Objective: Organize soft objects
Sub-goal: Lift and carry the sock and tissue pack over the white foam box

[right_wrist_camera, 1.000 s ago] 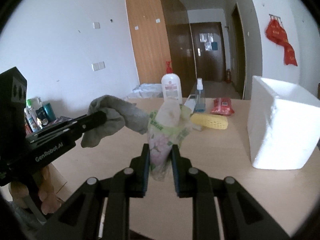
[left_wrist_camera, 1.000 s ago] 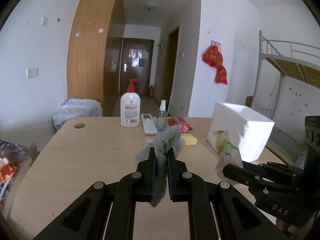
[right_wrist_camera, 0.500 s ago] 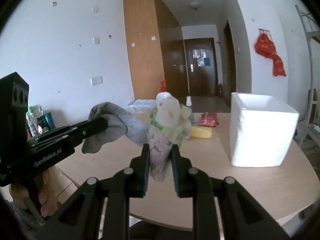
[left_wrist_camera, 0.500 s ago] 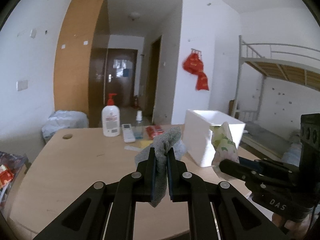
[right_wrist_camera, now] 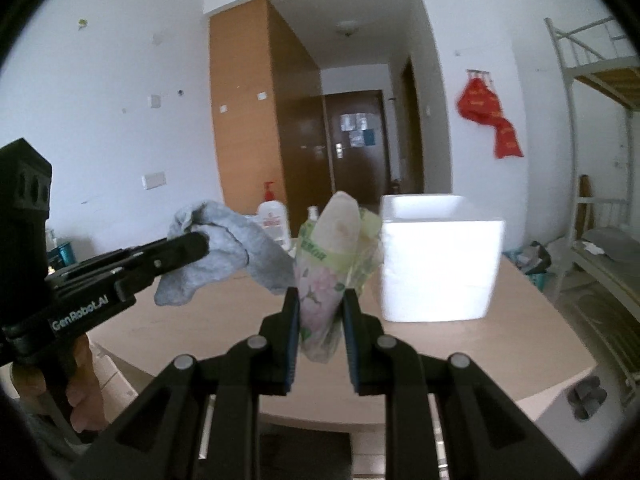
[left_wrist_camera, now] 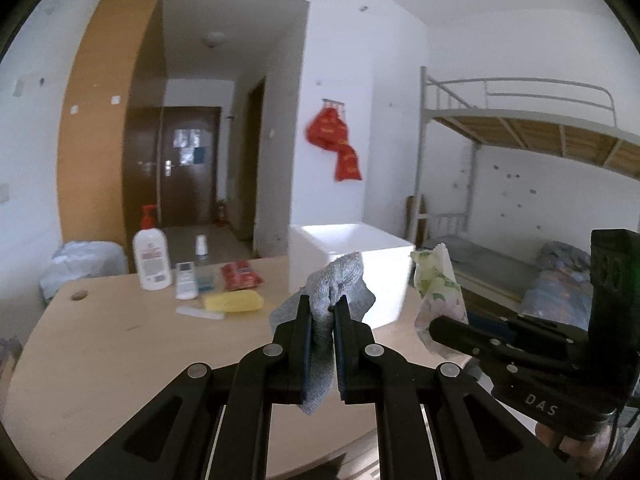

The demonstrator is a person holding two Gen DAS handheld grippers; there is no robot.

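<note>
White walls enclose the room; a tall wooden wardrobe stands left of a corridor ending in a dark brown door; a red hanging ornament decorates the wall; a white metal bunk bed fills the right side; a ceiling lamp sits unlit above the corridor.

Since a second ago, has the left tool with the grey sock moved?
Yes. The left tool has swung right: the grey sock, earlier in front of the remote control, now overlaps the white foam box.
</note>
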